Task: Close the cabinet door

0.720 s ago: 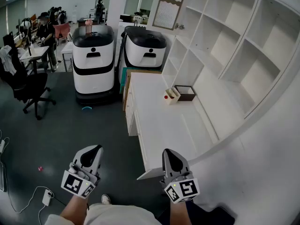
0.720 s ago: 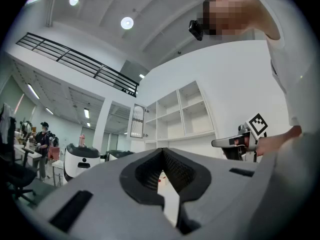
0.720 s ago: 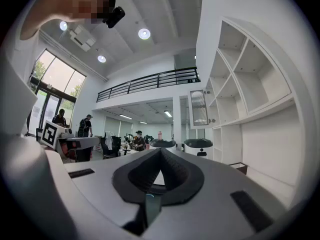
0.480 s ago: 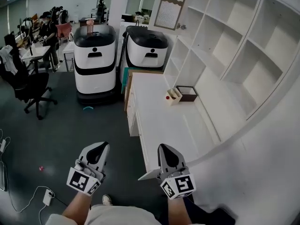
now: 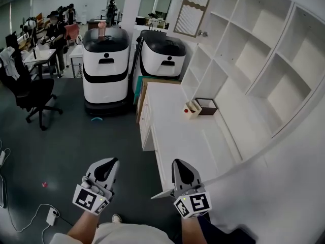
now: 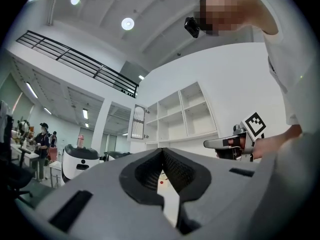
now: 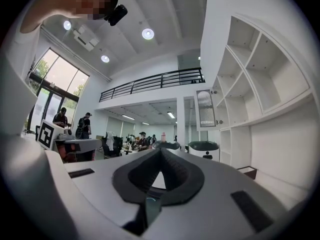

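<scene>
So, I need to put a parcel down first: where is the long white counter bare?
The long white counter is bare along its near stretch, up to the white shelf unit, whose cubbies look empty. Its far end holds a dark brown open box and a small white holder.

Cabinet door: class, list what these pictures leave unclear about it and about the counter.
- Cabinet door, head view: its hinged edge is too small to tell.
- Dark box, head view: contents too small to make out.
- Counter, right gripper view: mostly hidden behind the jaws.
</scene>
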Motion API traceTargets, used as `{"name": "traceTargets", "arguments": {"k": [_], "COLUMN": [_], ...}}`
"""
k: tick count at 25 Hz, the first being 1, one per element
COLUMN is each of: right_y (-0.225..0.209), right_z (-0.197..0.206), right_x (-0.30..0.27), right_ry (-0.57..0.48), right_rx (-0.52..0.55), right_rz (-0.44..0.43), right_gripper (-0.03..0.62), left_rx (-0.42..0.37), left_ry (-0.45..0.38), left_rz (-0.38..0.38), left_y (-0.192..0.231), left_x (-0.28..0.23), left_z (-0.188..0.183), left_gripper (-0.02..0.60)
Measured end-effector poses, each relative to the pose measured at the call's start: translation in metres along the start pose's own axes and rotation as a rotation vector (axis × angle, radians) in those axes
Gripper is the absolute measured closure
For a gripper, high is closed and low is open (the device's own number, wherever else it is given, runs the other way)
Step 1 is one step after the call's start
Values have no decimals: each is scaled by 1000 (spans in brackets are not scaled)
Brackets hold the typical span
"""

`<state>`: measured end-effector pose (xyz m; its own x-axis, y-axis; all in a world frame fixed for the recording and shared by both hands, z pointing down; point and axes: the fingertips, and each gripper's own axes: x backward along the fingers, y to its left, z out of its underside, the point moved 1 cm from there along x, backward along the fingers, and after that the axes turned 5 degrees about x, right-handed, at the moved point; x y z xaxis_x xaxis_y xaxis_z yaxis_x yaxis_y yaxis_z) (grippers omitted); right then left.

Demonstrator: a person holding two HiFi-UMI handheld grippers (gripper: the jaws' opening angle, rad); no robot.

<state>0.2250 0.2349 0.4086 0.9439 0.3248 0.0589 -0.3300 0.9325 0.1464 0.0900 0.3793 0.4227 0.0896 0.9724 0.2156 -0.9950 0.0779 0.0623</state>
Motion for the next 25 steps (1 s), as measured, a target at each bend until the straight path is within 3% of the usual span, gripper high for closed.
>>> {"name": "traceTargets", "arguments": {"k": [4,6,10,11,17,25], "right_y": [13,18,21,22,15,-43], "right_z": [1,2,8,9,21,45], "right_x": [-19,-27,-41,-43,-64,-147], "right_ry": [9,14,26,29,61,31], "right_rx": [-2,3,5,6,0,-44], "right_rz": [9,15,45,54,83,82], "right_gripper": [597,599,597,599,599,599], "left_rx": [14,21,27,27,17,-8], "left_ry": [-15,-19,-7,-7,-21,12], "left_rz": [27,27,4,1,18,50], "left_y": [23,38,80,90,124,169], "left_x": [2,1,-10,-12,-44,-139], "left_z": [-3,-3,0,-1,-11,9], "left_gripper": [529,462,238,210,176,176]}}
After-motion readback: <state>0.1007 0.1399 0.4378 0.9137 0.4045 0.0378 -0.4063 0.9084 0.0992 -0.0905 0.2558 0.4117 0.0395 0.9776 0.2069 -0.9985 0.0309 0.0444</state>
